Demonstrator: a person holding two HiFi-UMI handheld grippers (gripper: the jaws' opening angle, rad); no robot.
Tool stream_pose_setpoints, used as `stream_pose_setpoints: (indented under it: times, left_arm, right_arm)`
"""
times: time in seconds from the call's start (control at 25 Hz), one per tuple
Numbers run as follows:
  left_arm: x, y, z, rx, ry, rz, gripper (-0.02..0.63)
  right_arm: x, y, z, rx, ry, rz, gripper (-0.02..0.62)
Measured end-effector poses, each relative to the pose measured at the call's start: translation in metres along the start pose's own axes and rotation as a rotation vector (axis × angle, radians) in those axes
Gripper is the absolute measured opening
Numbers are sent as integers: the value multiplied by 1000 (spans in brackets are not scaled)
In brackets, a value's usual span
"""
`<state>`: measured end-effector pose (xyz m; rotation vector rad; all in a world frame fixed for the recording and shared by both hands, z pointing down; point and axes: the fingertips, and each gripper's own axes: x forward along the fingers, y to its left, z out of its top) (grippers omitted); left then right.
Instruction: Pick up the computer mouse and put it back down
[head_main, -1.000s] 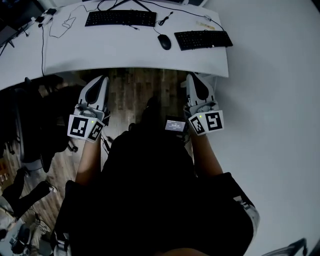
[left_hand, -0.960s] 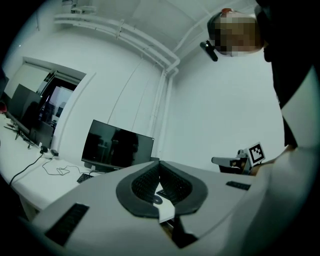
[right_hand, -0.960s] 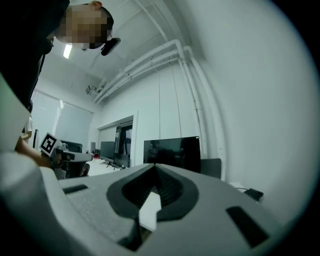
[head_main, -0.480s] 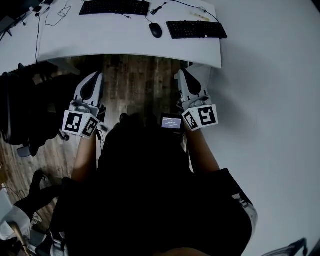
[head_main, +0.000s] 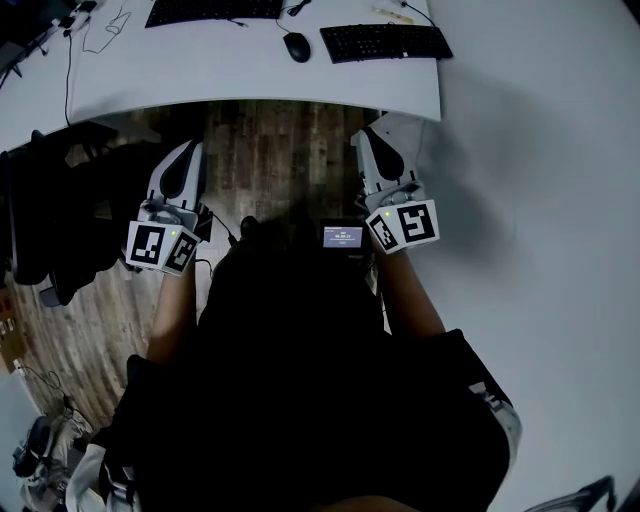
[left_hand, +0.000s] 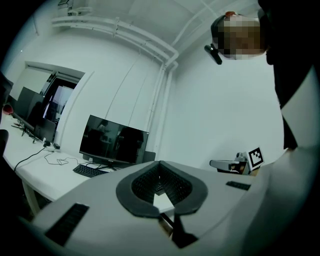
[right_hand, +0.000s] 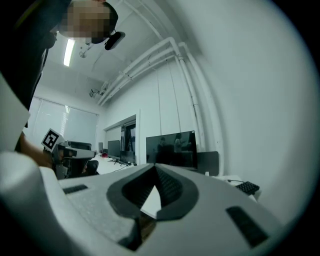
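Mouse (head_main: 296, 46), dark, sits on the white desk (head_main: 250, 85) at the top of the head view, between two black keyboards: one (head_main: 385, 42) just to its right, the other (head_main: 213, 10) to its upper left, cut by the frame edge. Nothing touches the mouse. Both tongs are held well short of the desk, over the wood floor (head_main: 270, 150), pointing toward the desk edge. Left gripper (head_main: 188, 152) is at centre left of the frame and right gripper (head_main: 363, 138) at centre right, each with its marker cube nearest the person's dark torso. A small lit screen (head_main: 343, 237) shows at the person's chest, just beside the right cube. In the left gripper view, the left gripper (left_hand: 161, 165) has its jaws closed together with nothing between them. A dark monitor (left_hand: 117, 145) and a keyboard (left_hand: 90, 170) lie beyond, at left. In the right gripper view, the right gripper (right_hand: 155, 167) is likewise closed and empty. Another monitor (right_hand: 172, 149) stands ahead.
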<state>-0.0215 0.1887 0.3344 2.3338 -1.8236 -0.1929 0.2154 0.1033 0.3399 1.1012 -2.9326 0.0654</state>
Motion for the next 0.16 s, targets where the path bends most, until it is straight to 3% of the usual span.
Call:
stream_pose_setpoints:
  times: [0.16]
  left_arm:
    - [5,-11,-11,-1,-3,-7,-5]
  right_arm:
    - [-8,-12,-8,1,-7,-4,3]
